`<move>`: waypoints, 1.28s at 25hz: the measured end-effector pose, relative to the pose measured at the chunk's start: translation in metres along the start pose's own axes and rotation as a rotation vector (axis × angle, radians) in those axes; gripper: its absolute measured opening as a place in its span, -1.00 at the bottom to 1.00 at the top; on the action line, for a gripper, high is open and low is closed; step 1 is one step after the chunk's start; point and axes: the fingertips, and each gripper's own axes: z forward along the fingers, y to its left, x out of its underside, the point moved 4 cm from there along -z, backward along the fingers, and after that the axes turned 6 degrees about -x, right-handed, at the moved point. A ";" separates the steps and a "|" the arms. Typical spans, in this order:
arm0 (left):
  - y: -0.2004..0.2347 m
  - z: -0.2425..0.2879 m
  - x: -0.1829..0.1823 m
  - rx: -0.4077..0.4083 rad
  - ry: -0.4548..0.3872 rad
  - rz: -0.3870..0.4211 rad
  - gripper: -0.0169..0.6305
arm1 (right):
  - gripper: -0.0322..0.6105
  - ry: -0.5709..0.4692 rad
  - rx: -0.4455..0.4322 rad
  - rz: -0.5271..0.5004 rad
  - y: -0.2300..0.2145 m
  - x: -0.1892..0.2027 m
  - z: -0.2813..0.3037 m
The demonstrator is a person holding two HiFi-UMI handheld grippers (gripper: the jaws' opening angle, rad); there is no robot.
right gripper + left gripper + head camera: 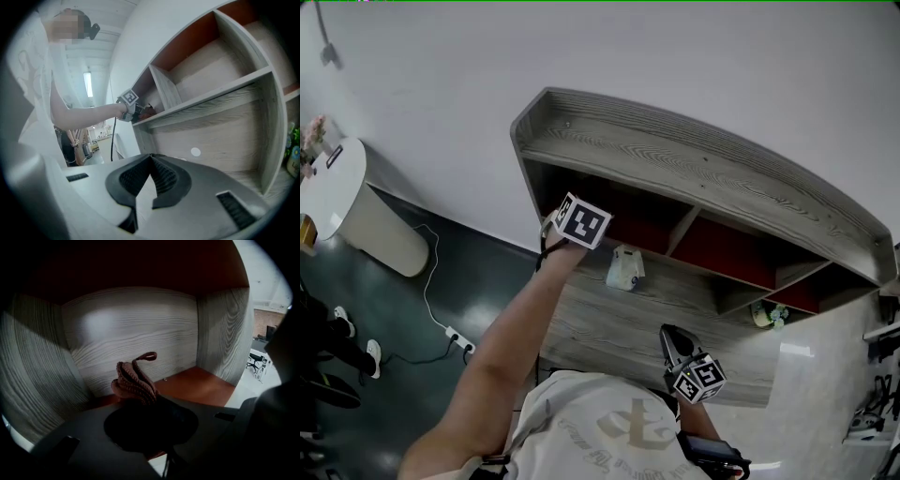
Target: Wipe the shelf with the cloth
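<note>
The shelf's [703, 178] far-left compartment holds the left gripper [147, 404], fingers pinching the cloth [133, 380] near the back wall; right gripper [151, 159] fingers closed, empty.

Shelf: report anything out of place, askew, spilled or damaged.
Nothing stands out. The shelf looks intact, with no spill; the left tongs grip the bunched cloth inside its upper left compartment.

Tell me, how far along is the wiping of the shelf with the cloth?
Done: the left gripper has its jaws shut on the bunched reddish-brown cloth inside the top-left compartment of the grey wood-grain shelf unit. In hand: the cloth sits low near that compartment's orange-brown floor. Left: no surface shows as wiped, so probably most compartments. The right gripper hangs below, jaws shut, empty.
</note>
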 end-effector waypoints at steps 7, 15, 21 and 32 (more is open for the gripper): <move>0.031 0.001 0.006 -0.084 0.018 -0.075 -0.73 | -0.89 0.005 -0.008 0.002 0.000 0.001 0.002; 0.047 -0.006 0.017 -0.211 0.036 -0.118 -0.73 | -0.89 0.015 -0.023 0.010 0.004 0.005 0.007; 0.050 -0.018 0.029 -0.240 0.025 -0.106 -0.73 | -0.89 0.015 -0.028 0.008 0.005 0.005 0.007; 0.056 -0.054 0.055 -0.221 -0.070 -0.218 -0.73 | -0.89 0.018 -0.050 0.009 0.013 0.007 0.013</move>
